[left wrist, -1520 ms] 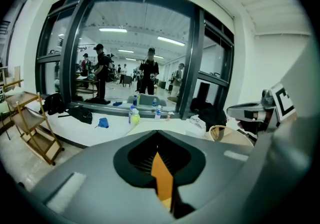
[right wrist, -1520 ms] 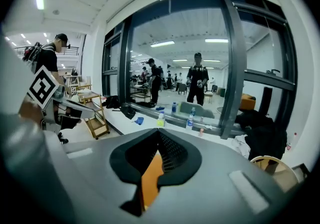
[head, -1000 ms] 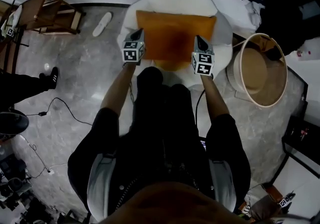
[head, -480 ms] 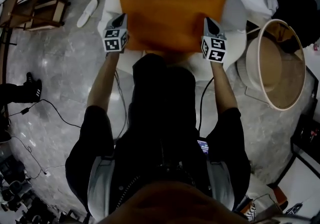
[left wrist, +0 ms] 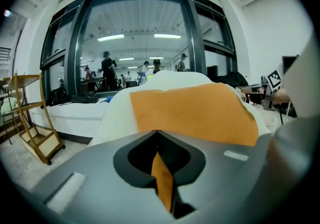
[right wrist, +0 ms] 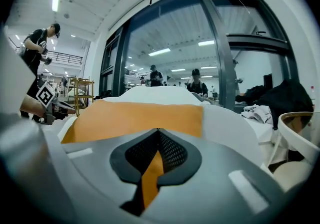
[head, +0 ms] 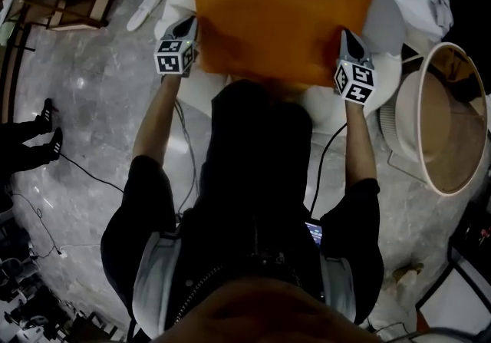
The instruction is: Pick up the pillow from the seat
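An orange pillow lies on a white upholstered seat. My left gripper is at the pillow's left edge, and my right gripper is at its right edge. Whether either touches the pillow cannot be told. In the left gripper view the jaws stand shut, with the pillow just ahead and a sliver of orange showing through the slit. The right gripper view shows the same: shut jaws and the pillow close in front. Neither gripper has fabric pinched between its jaws.
A round beige basket-like tub stands to the right of the seat. A wooden rack and a white slipper are at the left. A cable runs over the grey floor, and another person's feet are at the far left.
Both grippers have come down and spread apart, from over the pillow's front to its left and right edges. The head view has moved closer to the seat.
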